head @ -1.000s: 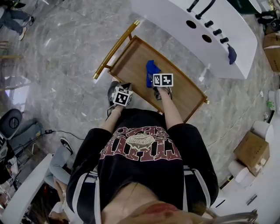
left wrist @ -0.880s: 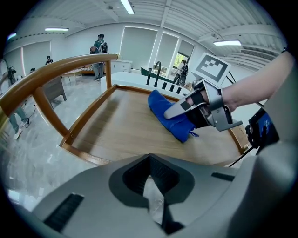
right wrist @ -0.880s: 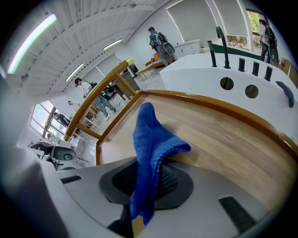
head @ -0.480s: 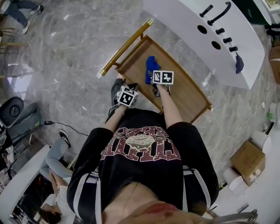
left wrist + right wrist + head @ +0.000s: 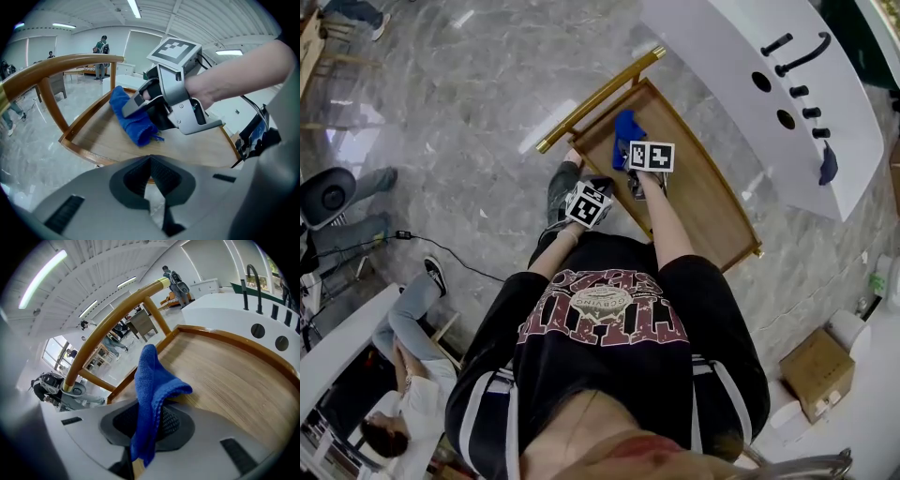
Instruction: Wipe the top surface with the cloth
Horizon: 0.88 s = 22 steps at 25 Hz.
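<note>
A blue cloth (image 5: 625, 129) lies bunched on the wooden top (image 5: 703, 202) of a cart, near its gold-handle end. My right gripper (image 5: 631, 150) is shut on the cloth and holds it down on the wood. In the right gripper view the cloth (image 5: 149, 380) stands pinched between the jaws of the right gripper (image 5: 149, 414), over the wooden top (image 5: 225, 376). My left gripper (image 5: 592, 190) hangs just off the top's near edge. Its jaws meet with nothing between them at the left gripper (image 5: 151, 163), which looks at the cloth (image 5: 133, 121).
A gold handle bar (image 5: 600, 94) runs along the cart's end, above a raised wooden rim (image 5: 82, 150). A white counter (image 5: 741, 56) with black knobs and holes stands beyond the cart. A cardboard box (image 5: 816, 370) sits at right. People sit at lower left (image 5: 408, 375).
My right gripper has slid the cloth across the wood toward the handle end of the top. The left gripper has stayed by the near edge. The head view has shifted.
</note>
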Available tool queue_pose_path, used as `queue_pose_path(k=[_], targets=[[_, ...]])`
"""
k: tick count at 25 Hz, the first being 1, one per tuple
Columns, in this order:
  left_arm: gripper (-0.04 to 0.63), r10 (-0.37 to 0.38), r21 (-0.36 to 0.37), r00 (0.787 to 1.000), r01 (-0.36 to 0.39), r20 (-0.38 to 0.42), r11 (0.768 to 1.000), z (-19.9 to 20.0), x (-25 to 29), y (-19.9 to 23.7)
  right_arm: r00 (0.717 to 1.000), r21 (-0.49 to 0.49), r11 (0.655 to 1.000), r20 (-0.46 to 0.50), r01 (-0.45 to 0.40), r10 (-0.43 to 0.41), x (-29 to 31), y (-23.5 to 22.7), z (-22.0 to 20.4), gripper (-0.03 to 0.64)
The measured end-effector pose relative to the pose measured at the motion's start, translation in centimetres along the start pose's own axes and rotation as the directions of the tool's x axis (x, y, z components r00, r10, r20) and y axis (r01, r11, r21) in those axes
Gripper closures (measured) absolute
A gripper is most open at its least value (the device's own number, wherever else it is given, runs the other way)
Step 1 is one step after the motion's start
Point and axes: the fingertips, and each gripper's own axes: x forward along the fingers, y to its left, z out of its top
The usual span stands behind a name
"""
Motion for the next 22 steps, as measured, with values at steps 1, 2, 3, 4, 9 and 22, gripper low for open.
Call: queue_pose_path(k=[1,2,3,4,9,22], targets=[[0.548,-0.001,-0.01,1.0,0.001,0.006,1.0,-0.1,0.0,0.1,1.0,-0.017,1.0,-0.004,-0.001,0.001,0.3,0.3,0.1,0.538],[0.548,-0.004,-0.024,1.0,0.004,0.006,1.0,-0.2,0.0,0.1,1.0,-0.028,1.0,-0.005,-0.003,0.003,0.6,0.6,0.3,0.538],[0.548,-0.008,-0.037,1.0,0.008,0.003,0.999,-0.3,-0.1,0.1,1.0,-0.031,0.999,-0.002,-0.007,0.007,0.8,0.8,0.5,0.538],[0.548,-0.011,-0.044,1.0,0.011,0.002,0.999,-0.4,-0.2,0.1,1.0,-0.028,1.0,0.002,-0.012,0.012,1.1,1.0,0.7,0.538],[0.548,-0.013,-0.015,1.0,0.014,0.021,1.0,0.0,-0.2,0.3,1.0,-0.059,0.998,-0.002,-0.022,0.022,2.2,2.1,1.6,0.538],[0.548,-0.014,-0.048,0.999,0.016,0.033,0.999,-0.4,-0.6,0.2,1.0,-0.055,0.998,0.016,-0.015,0.016,3.1,3.1,2.3,0.538]])
